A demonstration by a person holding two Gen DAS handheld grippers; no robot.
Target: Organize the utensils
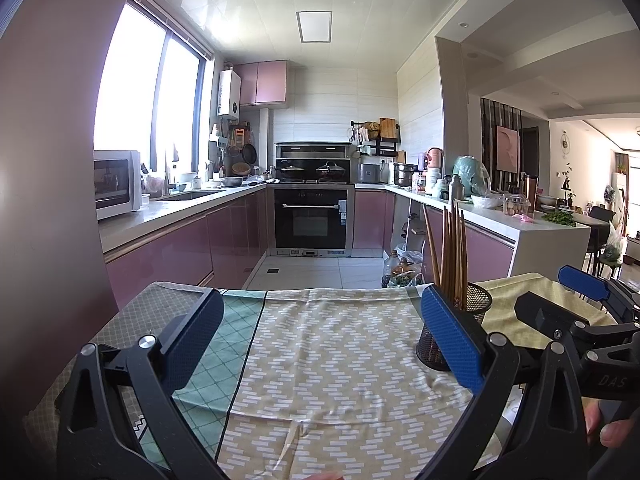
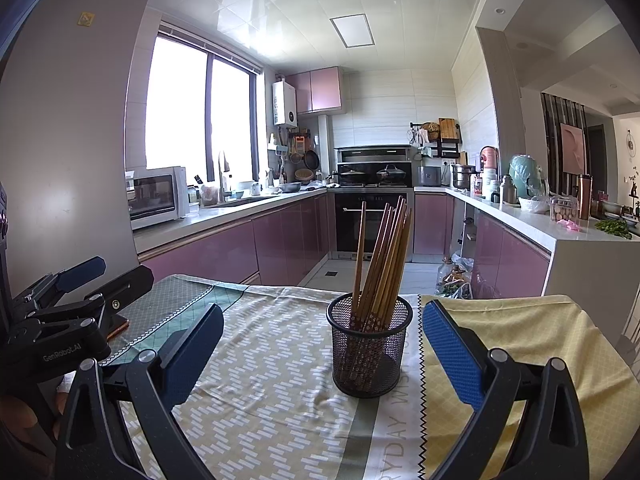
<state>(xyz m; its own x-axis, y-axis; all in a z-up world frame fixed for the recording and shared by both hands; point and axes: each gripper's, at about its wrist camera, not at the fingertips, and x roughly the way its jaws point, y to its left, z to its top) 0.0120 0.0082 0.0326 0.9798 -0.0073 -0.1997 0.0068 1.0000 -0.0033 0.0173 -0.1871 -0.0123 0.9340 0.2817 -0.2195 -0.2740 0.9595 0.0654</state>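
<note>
My left gripper (image 1: pixel 320 336) and right gripper (image 2: pixel 322 344) are both spread wide, holding nothing. Chopsticks (image 2: pixel 382 256) stand in the mesh cup (image 2: pixel 368 354) on the worktop (image 2: pixel 280 392).

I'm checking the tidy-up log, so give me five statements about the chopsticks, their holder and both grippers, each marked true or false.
1. The brown wooden chopsticks stand inside the round black wire-mesh cup. True.
2. The mesh cup lies tipped on its side. False: it stands upright on the patterned tablecloth.
3. The right gripper is shut on the cup. False: its jaws are wide apart, and the cup stands just beyond the blue pads, untouched.
4. The left gripper holds nothing. True.
5. Loose chopsticks lie on the cloth. False: none show there.
</note>
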